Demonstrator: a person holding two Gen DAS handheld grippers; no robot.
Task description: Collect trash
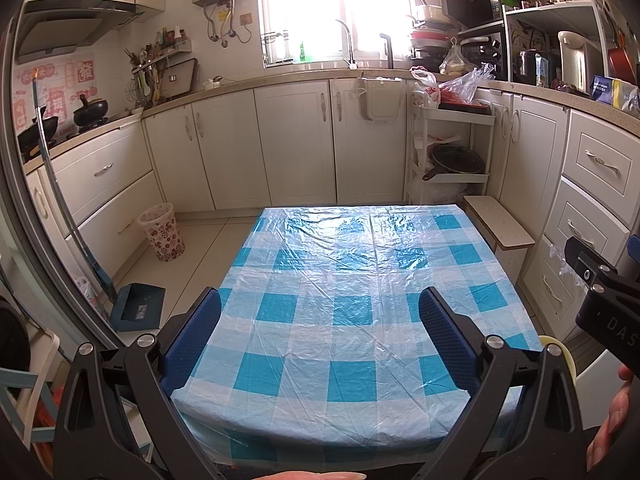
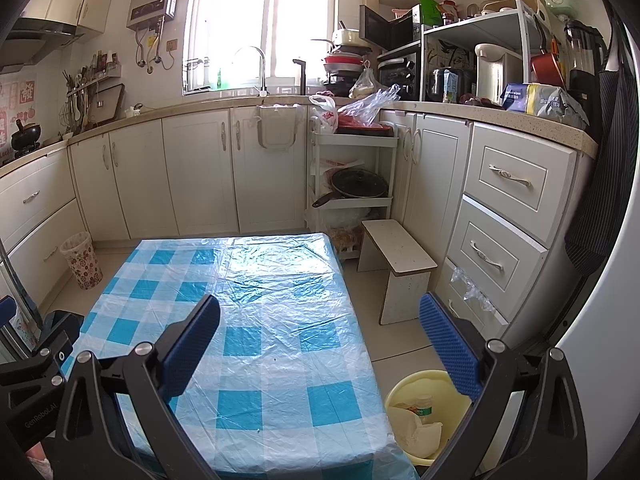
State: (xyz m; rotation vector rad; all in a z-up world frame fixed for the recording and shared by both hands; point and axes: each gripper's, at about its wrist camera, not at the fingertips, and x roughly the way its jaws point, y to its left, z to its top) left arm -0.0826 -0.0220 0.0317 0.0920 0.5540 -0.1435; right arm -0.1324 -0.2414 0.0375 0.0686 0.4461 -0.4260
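A table (image 1: 360, 280) with a blue-and-white checked plastic cover fills the middle of both views, and nothing lies on its top (image 2: 256, 320). My left gripper (image 1: 320, 312) hovers open over the near half of the table with nothing between its fingers. My right gripper (image 2: 320, 320) is open too, its left finger over the table and its right finger over the floor. Below it, beside the table's right corner, a pale yellow bucket (image 2: 404, 396) holds crumpled paper (image 2: 416, 428) and a small green-labelled bottle (image 2: 420, 404). The bucket's rim (image 1: 560, 348) peeks out in the left wrist view.
A flowered waste basket (image 1: 162, 232) stands on the floor at the left by the drawers, with a blue dustpan (image 1: 136, 306) nearer. A small white stool (image 2: 396, 264) and a rack with a pan (image 2: 352, 184) stand to the right of the table. Cabinets ring the room.
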